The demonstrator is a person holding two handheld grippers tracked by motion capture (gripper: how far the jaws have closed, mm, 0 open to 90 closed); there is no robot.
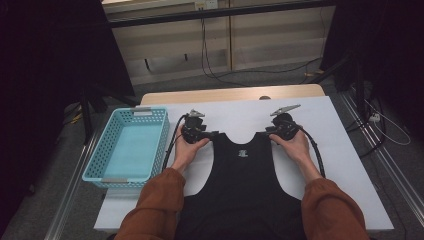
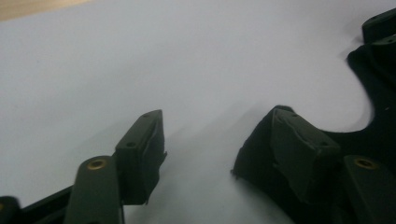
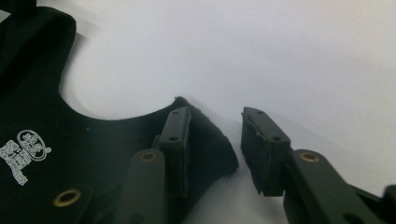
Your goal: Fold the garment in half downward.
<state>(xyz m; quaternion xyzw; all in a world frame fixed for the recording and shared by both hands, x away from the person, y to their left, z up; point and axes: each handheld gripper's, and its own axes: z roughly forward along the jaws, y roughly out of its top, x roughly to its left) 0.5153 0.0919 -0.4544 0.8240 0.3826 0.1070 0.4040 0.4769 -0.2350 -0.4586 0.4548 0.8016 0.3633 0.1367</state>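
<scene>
A black sleeveless top (image 1: 242, 185) lies flat on the white table cover (image 1: 345, 165), neck toward the far side. My left gripper (image 1: 215, 134) is at its left shoulder strap, my right gripper (image 1: 263, 134) at the right strap. In the left gripper view, my left gripper (image 2: 217, 121) is open; the strap end (image 2: 252, 158) lies against its right jaw, and the left jaw is over bare cover. In the right gripper view, my right gripper (image 3: 215, 114) is open too; its left jaw rests on the strap (image 3: 205, 140), and the top's white neck print (image 3: 25, 151) shows.
A light blue plastic basket (image 1: 102, 145) with nothing in it stands at the table's left edge, close to my left forearm. White cover stretches beyond the top to the far wooden edge (image 1: 230, 94). Cables trail on the floor behind.
</scene>
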